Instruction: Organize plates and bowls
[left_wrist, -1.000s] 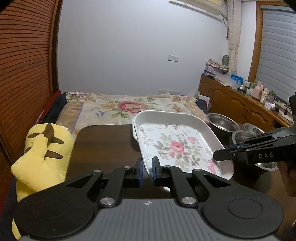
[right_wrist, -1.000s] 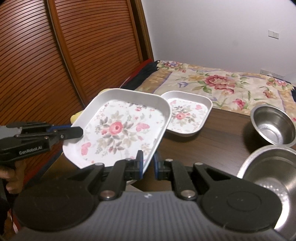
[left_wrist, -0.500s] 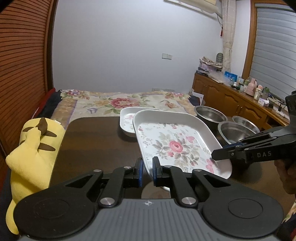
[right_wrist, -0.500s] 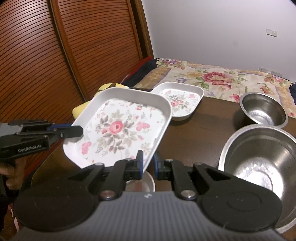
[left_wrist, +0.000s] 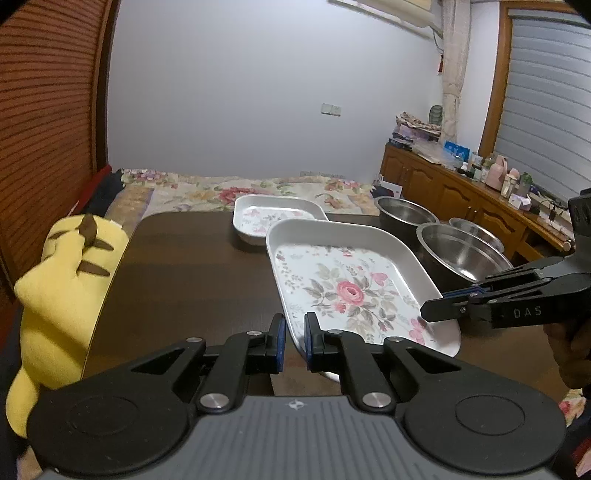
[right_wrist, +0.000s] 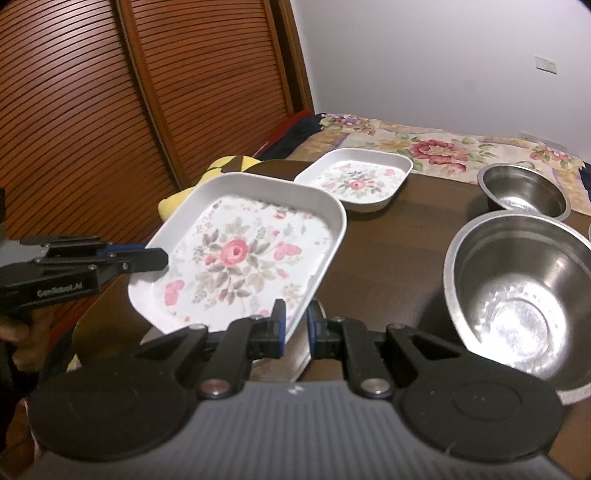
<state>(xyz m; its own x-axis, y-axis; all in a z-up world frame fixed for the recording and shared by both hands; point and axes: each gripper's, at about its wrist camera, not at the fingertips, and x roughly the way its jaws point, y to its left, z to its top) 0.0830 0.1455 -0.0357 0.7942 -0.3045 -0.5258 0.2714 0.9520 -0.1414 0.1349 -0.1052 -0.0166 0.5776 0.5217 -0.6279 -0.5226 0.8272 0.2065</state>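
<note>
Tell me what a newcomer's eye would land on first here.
The large floral tray, held tilted above the dark table by the left gripper and right gripper, both clamped on its rim. Behind it sits a smaller floral tray; a big steel bowl gleams at right.

we see large tray (left_wrist: 343, 280) held above counter (left_wrist: 184, 273), left gripper (left_wrist: 293, 341) at its near-left rim, right gripper (right_wrist: 295, 332) at its right rim. small tray (left_wrist: 273, 218) behind it on counter. bowls (left_wrist: 461, 251) right of trays. plush toy (left_wrist: 62, 280) beside counter's left edge. bed (left_wrist: 229, 192) behind counter.
</note>
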